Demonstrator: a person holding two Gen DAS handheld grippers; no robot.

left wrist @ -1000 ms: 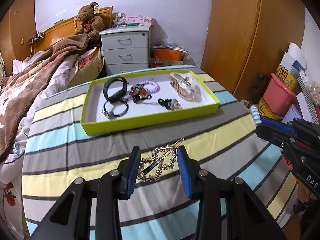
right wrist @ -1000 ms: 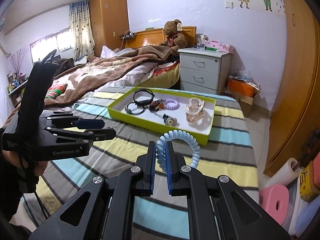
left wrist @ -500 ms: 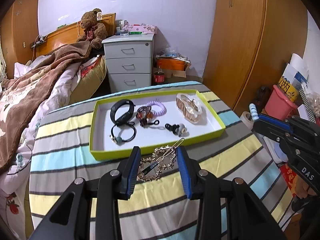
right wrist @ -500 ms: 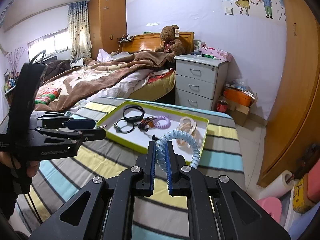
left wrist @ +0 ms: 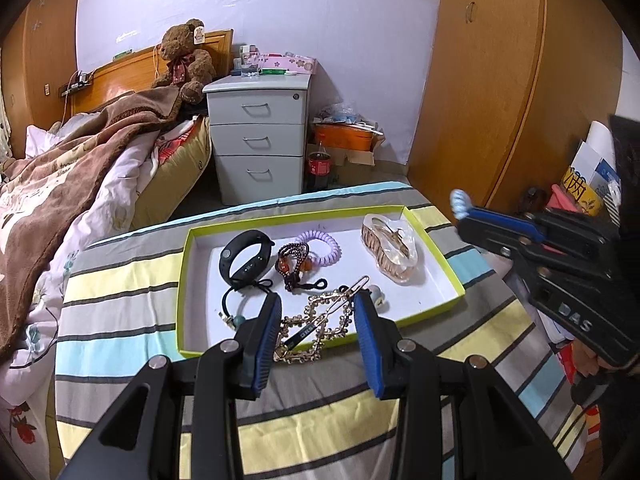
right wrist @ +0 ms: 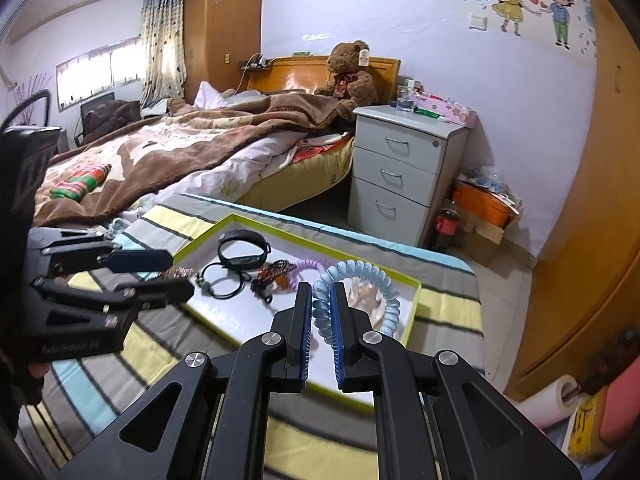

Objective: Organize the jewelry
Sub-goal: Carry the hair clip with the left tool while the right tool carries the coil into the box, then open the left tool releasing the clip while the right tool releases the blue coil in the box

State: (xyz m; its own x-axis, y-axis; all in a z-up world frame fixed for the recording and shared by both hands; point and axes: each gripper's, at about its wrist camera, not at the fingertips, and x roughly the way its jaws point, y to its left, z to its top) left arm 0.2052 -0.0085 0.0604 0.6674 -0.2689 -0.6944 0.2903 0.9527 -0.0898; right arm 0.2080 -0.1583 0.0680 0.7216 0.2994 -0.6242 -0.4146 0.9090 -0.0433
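Two pieces of jewelry are in my tools at this moment, one in each. In the left wrist view, the left tool [left wrist: 315, 312] holds the gold hair clip [left wrist: 318, 326] between its blue pads; the pads stand fairly wide, but the clip is broad and seems to span the gap, so I judge it is pinched by its edges. It hangs over the near rim of the green tray [left wrist: 436, 256], which stands on the striped counter [left wrist: 120, 288]. I think I hold it there because the tray already collects the other pieces: the black band [left wrist: 244, 258], the purple spiral tie [left wrist: 322, 246] and the clear claw clip [left wrist: 390, 250]. The free white floor of the tray lies just ahead of the clip. In the right wrist view, the right tool [right wrist: 322, 312] is pressed together on the light blue spiral tie [right wrist: 360, 292], gripping one side of the ring so that the rest stands up. The tie is above the right end of the tray, near the claw clip, so a release here would probably drop it inside.
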